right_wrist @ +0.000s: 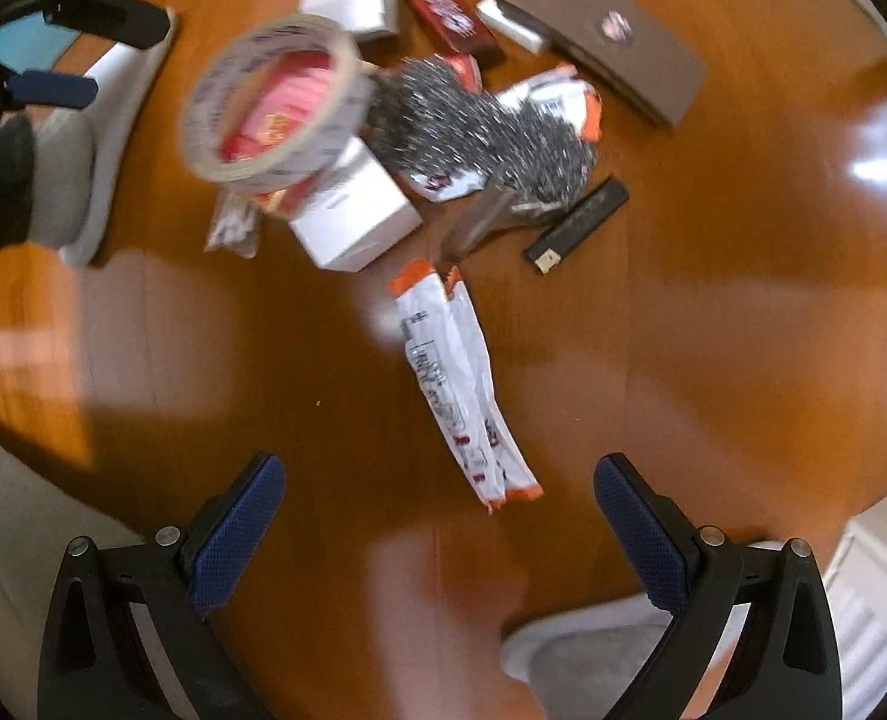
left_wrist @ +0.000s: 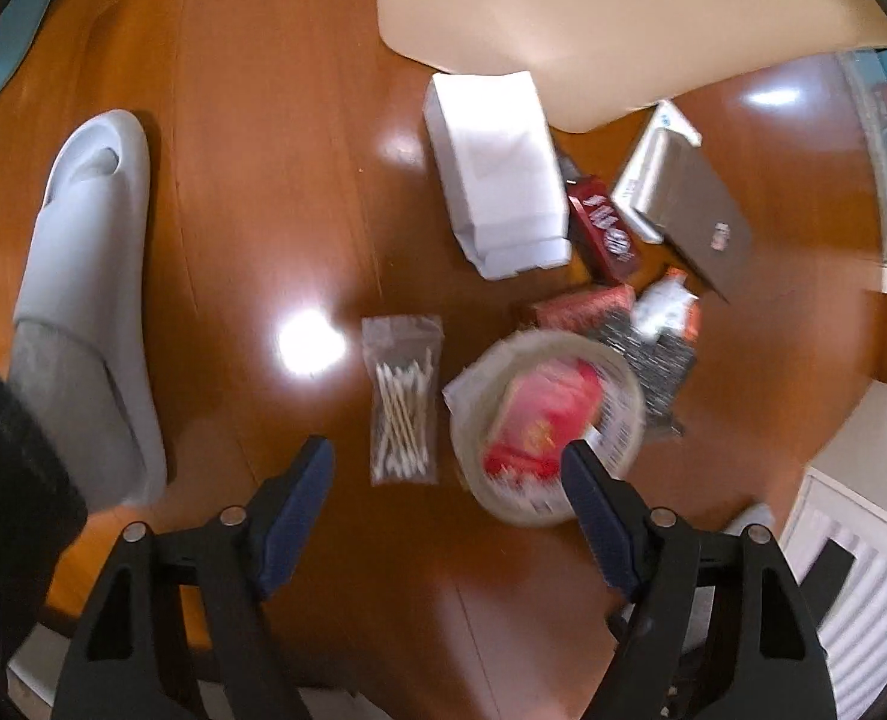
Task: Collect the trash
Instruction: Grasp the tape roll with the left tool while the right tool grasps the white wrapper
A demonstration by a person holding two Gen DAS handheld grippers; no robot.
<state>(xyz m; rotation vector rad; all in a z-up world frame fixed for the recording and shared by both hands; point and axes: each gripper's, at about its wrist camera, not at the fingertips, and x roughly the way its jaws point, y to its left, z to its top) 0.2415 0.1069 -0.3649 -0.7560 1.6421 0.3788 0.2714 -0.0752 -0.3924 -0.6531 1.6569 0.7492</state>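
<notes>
Nothing collected yet, by the look of it. All the litter sits on the wood floor (left_wrist: 251, 192), and no bin or bag shows in either view.

Left to right in the left wrist view:
- grey slipper (left_wrist: 92, 276) with a socked foot in it, at the left side. Not trash.
- clear bag of cotton swabs (left_wrist: 401, 399), lying flat, alone.
- roll of tape (left_wrist: 548, 426) just beside it, with a red packet showing through its core. Blurred, so I can't tell if it rests on the pile or tilts.
- white box (left_wrist: 494, 171) further up, a dark red packet (left_wrist: 605, 228) against its right edge, then a brown box (left_wrist: 704, 219) on a white one.
- shiny silver wrapper (left_wrist: 662, 354) tucked behind the tape.

Right wrist view, same order:
- second white box (right_wrist: 356, 213) under the tape roll.
- crumpled silver wrapper (right_wrist: 479, 132).
- long white-and-orange wrapper (right_wrist: 464, 384), flat, well apart from the pile.
- black stick-shaped thing (right_wrist: 578, 225) to the right of the pile.

Left gripper (left_wrist: 446, 468): jaws apart, nothing between them, above the swab bag and the tape's near edge. Right gripper (right_wrist: 437, 492): jaws wide apart, empty, above the lower end of the long wrapper.

My read: start of the job, first picks pending, every piece left to do. Likely first targets are the swab bag or the tape on the left and the long wrapper on the right.
</notes>
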